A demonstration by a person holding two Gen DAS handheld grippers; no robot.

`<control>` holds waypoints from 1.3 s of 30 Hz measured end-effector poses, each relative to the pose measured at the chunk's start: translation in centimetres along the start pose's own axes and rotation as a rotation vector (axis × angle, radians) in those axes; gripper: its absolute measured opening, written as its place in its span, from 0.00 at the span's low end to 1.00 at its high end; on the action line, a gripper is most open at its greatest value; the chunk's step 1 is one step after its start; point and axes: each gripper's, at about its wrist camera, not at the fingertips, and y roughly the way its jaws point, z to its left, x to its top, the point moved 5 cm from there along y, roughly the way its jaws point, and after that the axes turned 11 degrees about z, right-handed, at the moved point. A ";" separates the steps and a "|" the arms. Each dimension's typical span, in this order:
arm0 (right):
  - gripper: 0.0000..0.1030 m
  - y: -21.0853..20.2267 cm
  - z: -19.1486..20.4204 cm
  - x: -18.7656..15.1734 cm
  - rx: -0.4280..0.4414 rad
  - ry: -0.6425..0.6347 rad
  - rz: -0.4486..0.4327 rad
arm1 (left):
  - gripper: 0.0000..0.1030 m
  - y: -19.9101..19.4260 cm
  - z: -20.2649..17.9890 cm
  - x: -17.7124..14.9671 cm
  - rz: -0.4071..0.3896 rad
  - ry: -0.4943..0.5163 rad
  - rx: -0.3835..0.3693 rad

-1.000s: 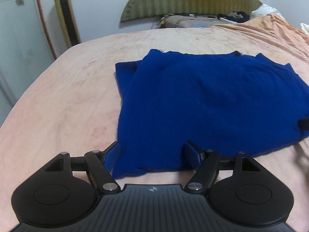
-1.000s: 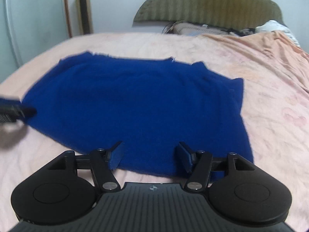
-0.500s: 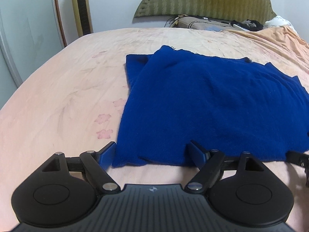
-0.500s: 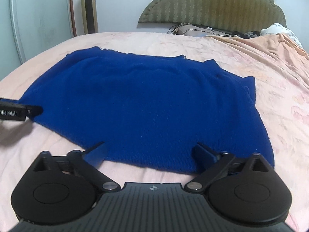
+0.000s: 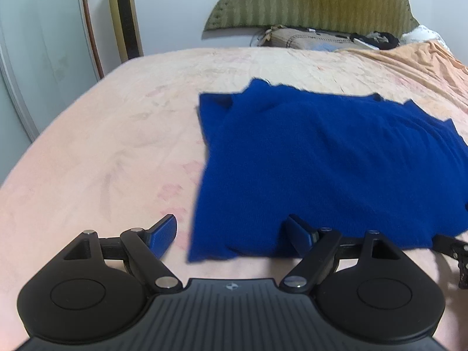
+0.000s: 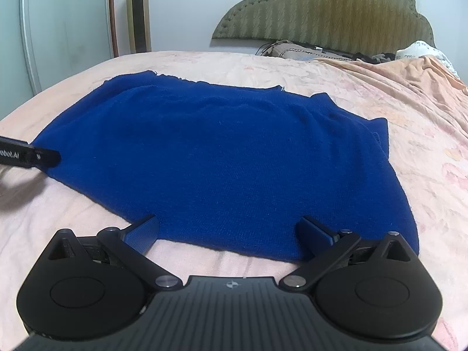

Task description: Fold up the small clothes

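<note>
A blue knit garment [image 5: 321, 161] [image 6: 219, 152] lies flat on the pink bed, with a sleeve folded in at each side. My left gripper [image 5: 231, 222] is open at the garment's near left corner: one finger hangs over the bare sheet, the other over the cloth, and neither presses it. My right gripper [image 6: 229, 222] stands wide open over the near hem towards the right corner, the hem lying between its fingers. From the right wrist view the left gripper's tip [image 6: 29, 156] shows at the garment's left edge. From the left wrist view the right gripper's tip [image 5: 450, 245] shows at the right.
The pink bed sheet [image 5: 102, 146] spreads around the garment. A green headboard [image 6: 321, 8], a pillow with dark items [image 5: 307, 39] and a bunched orange blanket [image 6: 409, 70] lie at the far end. A gold tower unit [image 6: 139, 14] and a wardrobe door [image 6: 64, 23] stand at the left.
Both grippers have opened wider, the right one far more. The left gripper has shifted left, so its left finger now hangs off the cloth. The garment lies as before.
</note>
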 end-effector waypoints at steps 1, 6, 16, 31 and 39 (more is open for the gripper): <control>1.00 0.0 0.0 0.0 0.002 0.002 -0.001 | 0.80 -0.1 0.3 0.3 -0.006 -0.006 0.002; 1.00 -0.1 -0.1 0.0 0.000 0.001 -0.002 | 0.80 -0.4 0.9 2.2 -0.032 -0.025 -0.002; 1.00 -0.1 0.0 0.0 -0.002 -0.005 -0.002 | 0.80 0.7 -0.8 7.4 -0.112 0.067 0.067; 1.00 0.0 0.0 0.0 0.006 -0.008 -0.004 | 0.81 8.7 1.5 12.1 0.009 -0.008 0.158; 1.00 0.0 0.0 0.0 0.006 -0.007 -0.004 | 0.83 8.8 1.7 11.8 0.010 -0.007 0.151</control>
